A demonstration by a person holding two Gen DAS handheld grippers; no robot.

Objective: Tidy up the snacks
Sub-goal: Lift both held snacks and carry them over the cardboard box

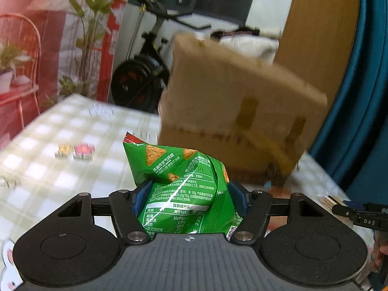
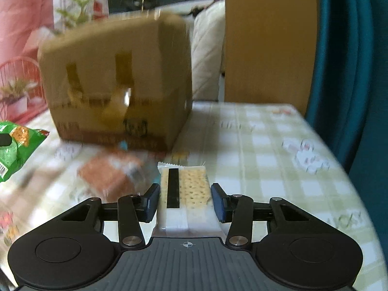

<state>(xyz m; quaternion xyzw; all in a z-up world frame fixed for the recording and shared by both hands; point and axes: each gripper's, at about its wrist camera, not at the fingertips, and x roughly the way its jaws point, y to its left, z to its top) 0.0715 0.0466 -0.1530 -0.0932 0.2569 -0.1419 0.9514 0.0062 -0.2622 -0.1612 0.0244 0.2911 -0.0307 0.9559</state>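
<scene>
My left gripper (image 1: 188, 194) is shut on a green chip bag (image 1: 179, 181) and holds it above the checked tablecloth (image 1: 72, 150), short of a brown cardboard box (image 1: 232, 111). The green bag also shows at the left edge of the right wrist view (image 2: 17, 150). My right gripper (image 2: 185, 201) is shut on a clear-wrapped cracker pack (image 2: 185, 194) with a black stripe, in front of the same box (image 2: 116, 84). An orange-brown snack packet (image 2: 109, 174) lies blurred on the table left of the cracker pack.
The table's right edge (image 2: 339, 169) runs close by, with a teal curtain (image 2: 351, 60) beyond it. A wooden panel (image 2: 266, 36) stands behind the table. A pink wire chair (image 1: 21, 60), plants and an exercise bike (image 1: 143, 72) stand past the far edge.
</scene>
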